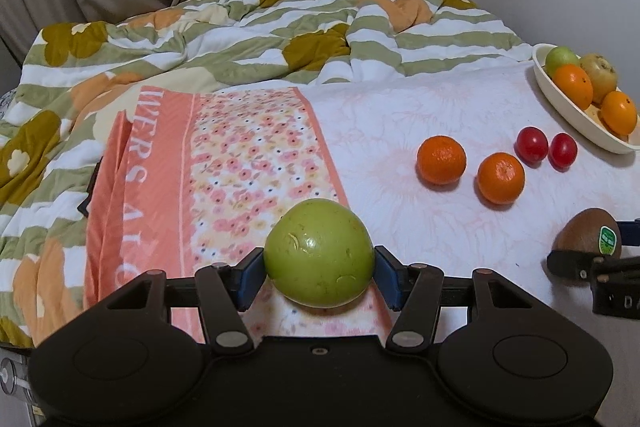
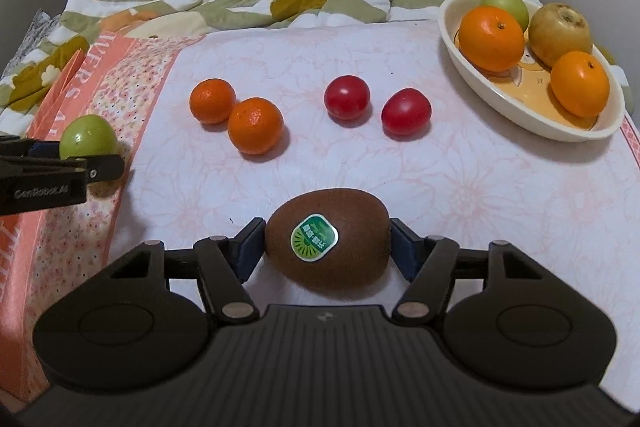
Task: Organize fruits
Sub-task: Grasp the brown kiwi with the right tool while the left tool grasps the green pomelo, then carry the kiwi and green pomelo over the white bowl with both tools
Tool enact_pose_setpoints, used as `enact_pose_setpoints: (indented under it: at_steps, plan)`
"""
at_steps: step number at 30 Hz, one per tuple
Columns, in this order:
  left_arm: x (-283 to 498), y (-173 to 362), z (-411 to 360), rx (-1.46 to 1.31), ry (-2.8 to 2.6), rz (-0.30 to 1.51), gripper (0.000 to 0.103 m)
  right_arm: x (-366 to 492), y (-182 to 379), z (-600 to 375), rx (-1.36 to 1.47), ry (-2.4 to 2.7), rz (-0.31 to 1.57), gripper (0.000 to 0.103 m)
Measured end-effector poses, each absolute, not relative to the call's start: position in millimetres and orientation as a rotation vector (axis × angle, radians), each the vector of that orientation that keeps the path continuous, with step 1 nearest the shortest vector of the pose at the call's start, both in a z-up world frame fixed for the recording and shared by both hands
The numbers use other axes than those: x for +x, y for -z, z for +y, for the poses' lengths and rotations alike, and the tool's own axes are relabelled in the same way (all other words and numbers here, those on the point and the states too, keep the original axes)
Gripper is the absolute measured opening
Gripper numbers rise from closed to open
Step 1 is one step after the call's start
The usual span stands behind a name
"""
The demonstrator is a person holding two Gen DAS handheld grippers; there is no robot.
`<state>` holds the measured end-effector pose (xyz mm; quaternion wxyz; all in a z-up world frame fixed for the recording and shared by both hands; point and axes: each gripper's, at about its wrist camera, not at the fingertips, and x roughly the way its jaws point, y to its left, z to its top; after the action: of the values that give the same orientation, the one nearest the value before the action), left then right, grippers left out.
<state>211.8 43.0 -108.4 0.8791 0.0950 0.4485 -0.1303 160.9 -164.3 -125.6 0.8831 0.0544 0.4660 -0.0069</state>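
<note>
My left gripper (image 1: 319, 273) is shut on a green apple (image 1: 319, 253), held just above the bed cloth; the apple also shows in the right wrist view (image 2: 88, 137). My right gripper (image 2: 327, 247) is shut on a brown kiwi (image 2: 327, 237) with a green sticker; the kiwi also shows at the right of the left wrist view (image 1: 590, 237). Two tangerines (image 2: 212, 100) (image 2: 256, 125) and two red tomatoes (image 2: 346, 97) (image 2: 406, 111) lie on the white cloth ahead. A cream oval bowl (image 2: 504, 99) at the far right holds two oranges, a green apple and a golden kiwi.
A rumpled green, white and orange quilt (image 1: 240, 23) covers the back and left of the bed. A pink flowered cloth (image 1: 224, 155) lies to the left of the white cloth (image 2: 460, 195). Curtains and a wall stand behind.
</note>
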Motion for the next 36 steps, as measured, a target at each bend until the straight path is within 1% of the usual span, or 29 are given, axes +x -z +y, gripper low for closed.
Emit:
enact_pose_setpoints:
  at_steps: [9, 20, 27, 36]
  plan:
    - [185, 84, 50, 0.158, 0.258, 0.891, 0.062, 151, 109, -162, 0.112, 0.018, 0.94, 0.08]
    - [146, 40, 44, 0.113, 0.277, 0.804, 0.062, 116, 62, -179, 0.135, 0.042, 0.887, 0.08]
    - [126, 16, 15, 0.11, 0.281, 0.752, 0.062, 97, 36, -218, 0.172, 0.046, 0.864, 0.08]
    - [104, -12, -52, 0.057, 0.225, 0.695, 0.062, 90, 15, -292, 0.135, -0.017, 0.829, 0.08]
